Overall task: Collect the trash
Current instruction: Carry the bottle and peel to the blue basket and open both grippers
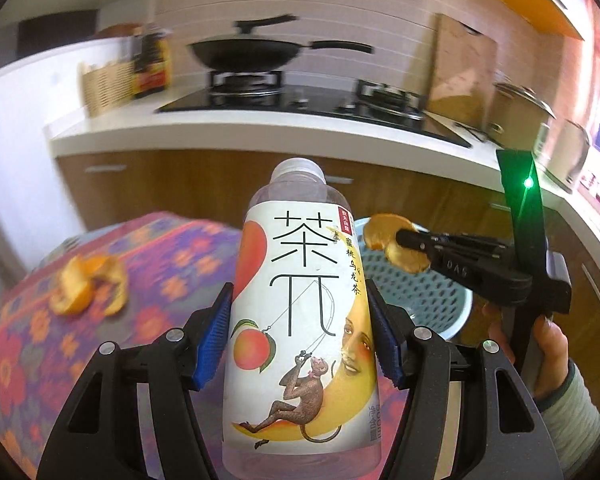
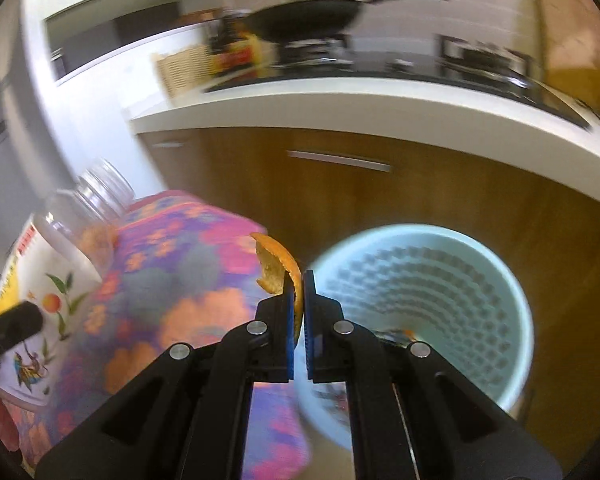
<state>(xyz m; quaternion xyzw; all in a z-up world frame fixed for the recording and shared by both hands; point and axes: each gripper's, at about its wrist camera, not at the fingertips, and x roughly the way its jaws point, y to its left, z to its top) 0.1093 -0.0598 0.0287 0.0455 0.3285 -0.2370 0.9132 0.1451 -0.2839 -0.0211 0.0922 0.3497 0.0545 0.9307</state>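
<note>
A flowered worktop [image 1: 148,248] sits beside the pale blue bin [image 2: 452,280]. The left gripper [image 1: 300,328] clamps an empty tea bottle [image 1: 300,320] (cap missing) above the cloth. The right gripper [image 2: 299,280], closed on a piece of orange peel [image 2: 278,268], hangs near the bin's rim. More peel [image 1: 88,290] lies on the worktop.

Bottle [image 1: 300,320] label: large "茶π", small "蜜桃乌龙茶".
</note>
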